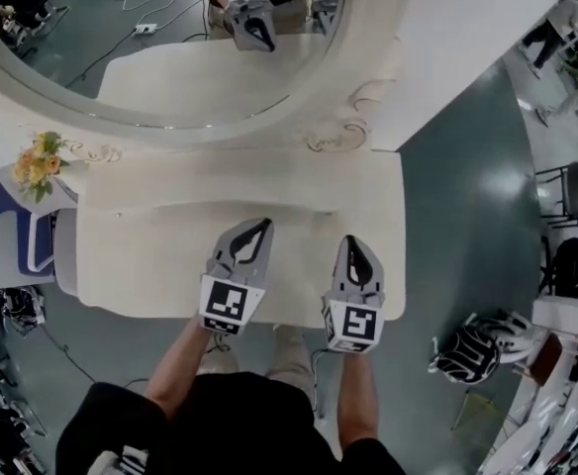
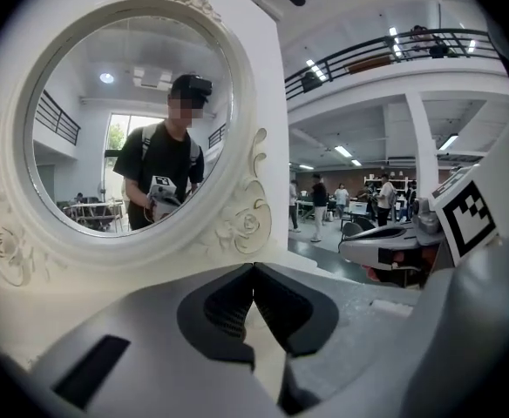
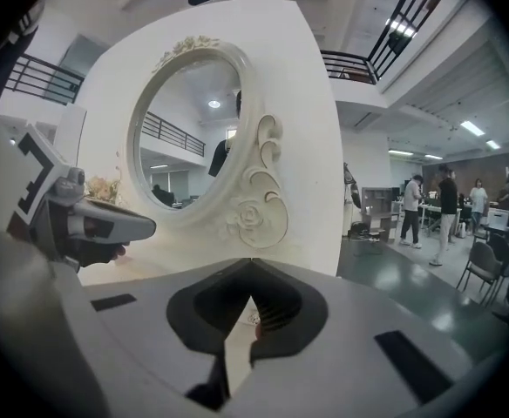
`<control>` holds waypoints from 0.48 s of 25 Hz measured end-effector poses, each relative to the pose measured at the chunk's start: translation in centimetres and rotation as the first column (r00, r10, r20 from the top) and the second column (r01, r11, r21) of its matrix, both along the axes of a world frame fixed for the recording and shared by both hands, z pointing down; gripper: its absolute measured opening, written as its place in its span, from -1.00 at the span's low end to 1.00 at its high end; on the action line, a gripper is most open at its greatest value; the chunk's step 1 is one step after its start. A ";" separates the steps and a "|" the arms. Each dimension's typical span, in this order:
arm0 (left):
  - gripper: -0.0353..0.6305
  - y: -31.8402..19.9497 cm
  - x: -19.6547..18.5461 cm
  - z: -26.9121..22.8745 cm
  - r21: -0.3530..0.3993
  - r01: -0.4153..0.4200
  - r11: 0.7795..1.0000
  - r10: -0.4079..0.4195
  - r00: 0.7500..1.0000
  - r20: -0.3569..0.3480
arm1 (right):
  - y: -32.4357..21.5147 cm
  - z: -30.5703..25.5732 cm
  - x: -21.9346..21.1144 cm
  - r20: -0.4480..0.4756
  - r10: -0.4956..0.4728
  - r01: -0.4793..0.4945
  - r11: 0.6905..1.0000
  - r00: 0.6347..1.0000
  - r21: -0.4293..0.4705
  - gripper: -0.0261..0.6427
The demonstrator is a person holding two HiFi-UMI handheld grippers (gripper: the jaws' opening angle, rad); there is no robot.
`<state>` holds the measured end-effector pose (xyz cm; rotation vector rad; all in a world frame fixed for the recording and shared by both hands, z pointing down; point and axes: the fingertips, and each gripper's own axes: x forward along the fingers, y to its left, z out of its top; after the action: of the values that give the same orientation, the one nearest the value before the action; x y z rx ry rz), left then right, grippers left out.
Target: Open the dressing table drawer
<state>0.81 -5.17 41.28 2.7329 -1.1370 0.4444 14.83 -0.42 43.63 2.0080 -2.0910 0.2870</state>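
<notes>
The left gripper (image 1: 257, 234) and right gripper (image 1: 360, 255) are hovering over the surface of the cream-white dressing table (image 1: 141, 255), both jaws pressed together, holding nothing. The approach is beginning. The drawer is lying hidden beneath the near edge, so the grippers are needing to drop lower and open.

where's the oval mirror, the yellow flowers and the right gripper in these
oval mirror (image 1: 101, 28): head view, on the glass, upper left of the picture.
yellow flowers (image 1: 37, 163): head view, on the blooms, near the left edge.
right gripper (image 1: 353, 242): head view, at its closed tips over the tabletop.
</notes>
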 end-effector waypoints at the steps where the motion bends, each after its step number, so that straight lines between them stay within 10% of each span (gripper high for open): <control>1: -0.88 -0.3 -0.1 0.3 0.002 0.009 1.000 -0.009 1.000 0.002 | -0.3 0.6 0.0 0.003 -0.008 0.009 1.000 1.000 -0.004 -0.93; 12: -0.88 -1.2 -0.9 5.4 -0.043 0.089 0.995 -0.088 0.996 0.026 | -2.2 6.9 -0.3 0.024 -0.081 0.082 0.994 0.996 -0.072 -0.93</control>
<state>-0.06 -6.40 46.72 2.6336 -1.2337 0.4862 14.53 -2.61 50.51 1.8814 -2.1365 0.3668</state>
